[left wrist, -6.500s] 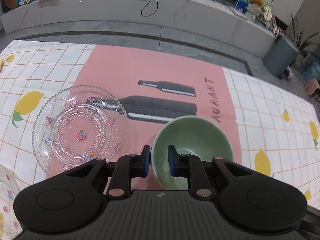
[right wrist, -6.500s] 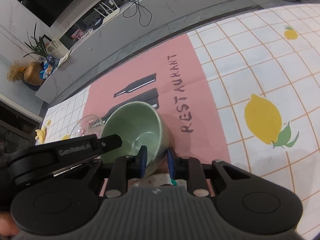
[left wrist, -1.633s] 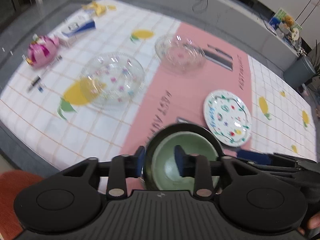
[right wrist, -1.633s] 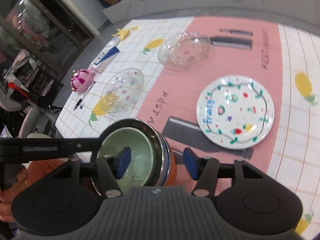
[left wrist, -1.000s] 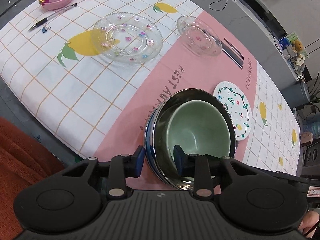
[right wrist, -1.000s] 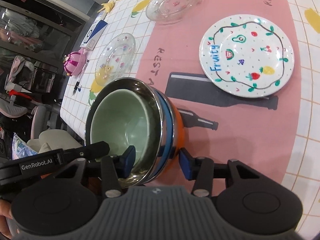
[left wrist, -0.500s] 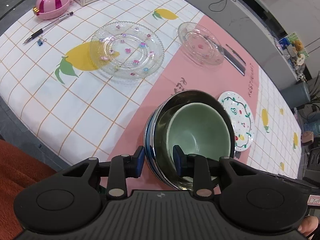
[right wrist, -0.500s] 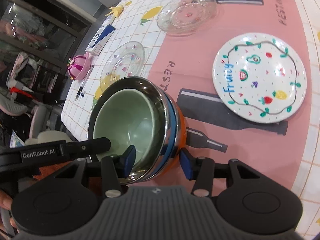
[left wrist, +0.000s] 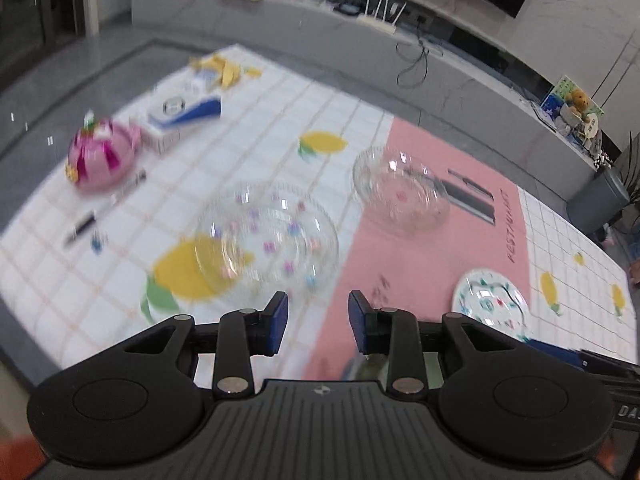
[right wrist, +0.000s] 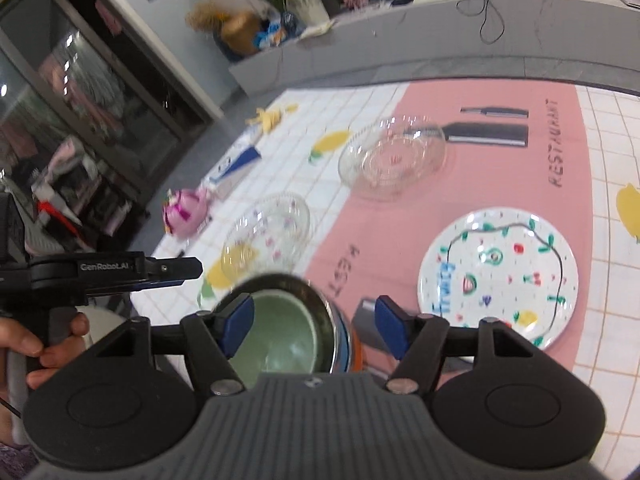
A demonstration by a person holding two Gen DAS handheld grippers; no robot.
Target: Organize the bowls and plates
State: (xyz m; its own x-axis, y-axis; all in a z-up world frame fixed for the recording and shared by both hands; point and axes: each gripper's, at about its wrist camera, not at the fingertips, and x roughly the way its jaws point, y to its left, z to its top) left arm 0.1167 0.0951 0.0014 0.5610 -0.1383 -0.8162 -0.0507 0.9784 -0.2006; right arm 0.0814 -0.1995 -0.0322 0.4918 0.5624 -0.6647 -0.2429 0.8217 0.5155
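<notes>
Two clear glass plates lay on the tablecloth [right wrist: 576, 152], a larger one [left wrist: 268, 236] on the checked part and a smaller one [left wrist: 400, 192] over the pink panel, with one painted white plate [right wrist: 498, 276] apart on the pink. One green bowl [right wrist: 280, 340] sat nested in a steel bowl [right wrist: 324, 300] near the table's near edge. The left gripper [left wrist: 318, 320] and right gripper [right wrist: 314, 326] both gaped wide, gripping nothing.
</notes>
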